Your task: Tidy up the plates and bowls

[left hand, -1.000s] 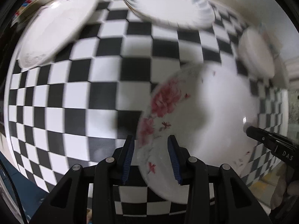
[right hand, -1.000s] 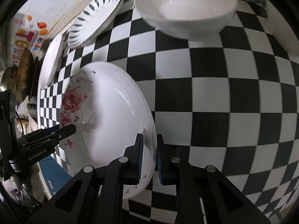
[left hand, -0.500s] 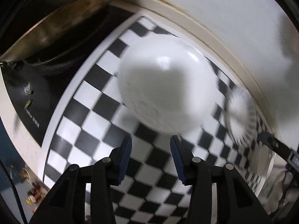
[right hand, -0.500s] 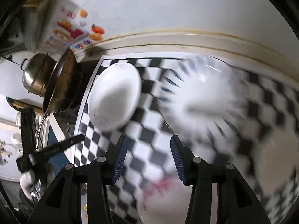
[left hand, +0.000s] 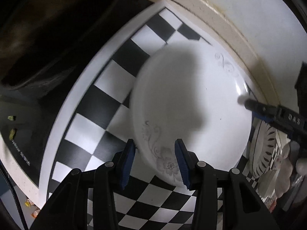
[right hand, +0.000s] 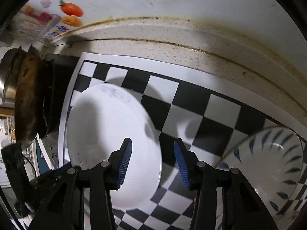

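A white plate with faint grey flower print [left hand: 191, 111] lies on the checkered mat near the wall corner; it also shows in the right wrist view [right hand: 107, 140]. My left gripper [left hand: 156, 162] is open, its pads straddling the plate's near rim. My right gripper [right hand: 152, 163] is open, over the plate's right rim; its finger shows in the left wrist view [left hand: 268, 113] at the plate's far side. A blue-striped plate [right hand: 268, 170] lies to the right, also seen in the left wrist view [left hand: 262, 149].
The black-and-white checkered mat [right hand: 191, 103] covers the counter up to a stained wall ledge [right hand: 191, 38]. A dark wok [right hand: 28, 105] and a steel pot [right hand: 7, 80] stand at the left on the stove [left hand: 28, 95]. Fruit stickers [right hand: 71, 9] are on the wall.
Both grippers let go of the pink-flowered plate, opened, and swung left to the grey-flowered white plate, closing in until they straddle its opposite rims.
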`<action>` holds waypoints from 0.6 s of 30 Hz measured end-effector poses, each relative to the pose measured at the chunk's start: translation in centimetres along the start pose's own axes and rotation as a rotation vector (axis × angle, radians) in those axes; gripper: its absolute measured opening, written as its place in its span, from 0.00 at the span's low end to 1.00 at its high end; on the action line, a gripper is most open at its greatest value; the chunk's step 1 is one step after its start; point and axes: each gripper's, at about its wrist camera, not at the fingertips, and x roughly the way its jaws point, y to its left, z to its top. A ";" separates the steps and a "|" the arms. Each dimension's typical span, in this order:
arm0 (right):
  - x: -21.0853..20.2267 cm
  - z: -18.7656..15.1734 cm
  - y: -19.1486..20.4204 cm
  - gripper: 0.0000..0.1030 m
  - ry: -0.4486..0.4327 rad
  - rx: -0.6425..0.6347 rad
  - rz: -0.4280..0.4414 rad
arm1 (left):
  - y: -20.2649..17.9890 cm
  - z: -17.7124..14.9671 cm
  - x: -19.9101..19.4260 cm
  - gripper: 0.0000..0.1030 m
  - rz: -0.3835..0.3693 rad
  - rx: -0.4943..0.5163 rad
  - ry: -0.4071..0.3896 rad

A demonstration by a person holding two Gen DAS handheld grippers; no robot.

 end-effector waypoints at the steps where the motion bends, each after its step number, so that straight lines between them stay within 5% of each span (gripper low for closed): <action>1: 0.4 0.2 0.0 0.38 0.008 0.001 0.000 | 0.0 0.1 0.3 0.38 0.002 0.001 0.005; 7: 1.9 0.3 0.2 0.20 0.041 -0.015 0.025 | 0.2 0.9 1.2 0.37 0.000 0.001 0.014; 18: -0.2 -2.4 -0.2 0.16 -0.050 -0.043 -0.001 | -0.9 0.2 0.3 0.34 0.029 0.086 -0.058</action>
